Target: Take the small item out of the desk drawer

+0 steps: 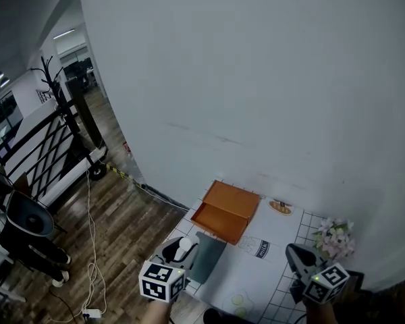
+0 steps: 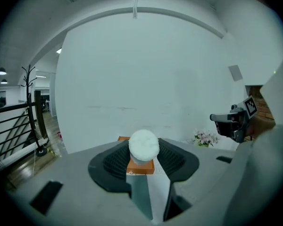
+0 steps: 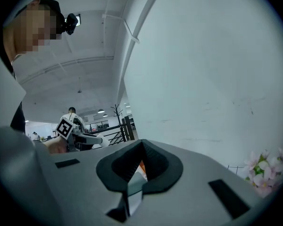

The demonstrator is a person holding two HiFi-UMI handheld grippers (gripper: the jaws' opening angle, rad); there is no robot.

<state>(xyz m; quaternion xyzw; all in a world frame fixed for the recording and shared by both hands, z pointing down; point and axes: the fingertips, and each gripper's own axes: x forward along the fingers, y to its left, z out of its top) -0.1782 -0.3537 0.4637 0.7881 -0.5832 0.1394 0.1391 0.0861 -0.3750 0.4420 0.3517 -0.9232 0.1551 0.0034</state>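
Observation:
A small white round item (image 2: 143, 144) sits clamped between the dark pads of my left gripper (image 2: 144, 155), held up in the air. In the head view the left gripper (image 1: 177, 252) hovers over the desk's near left corner with the white item (image 1: 186, 246) in it. Beyond it lies an open orange drawer-like box (image 1: 226, 211), lower in the left gripper view as the orange box (image 2: 141, 167). My right gripper (image 1: 291, 251) is raised at the lower right with its jaws together and nothing between them. A sliver of orange shows past the right gripper (image 3: 141, 147).
The desk (image 1: 277, 282) has a white gridded cover and stands against a white wall. On it are a grey-green mat (image 1: 209, 256), a small printed card (image 1: 262, 250), a little dish (image 1: 281, 207) and pink flowers (image 1: 334, 238). Wooden floor, cables and a black railing (image 1: 47, 147) lie left.

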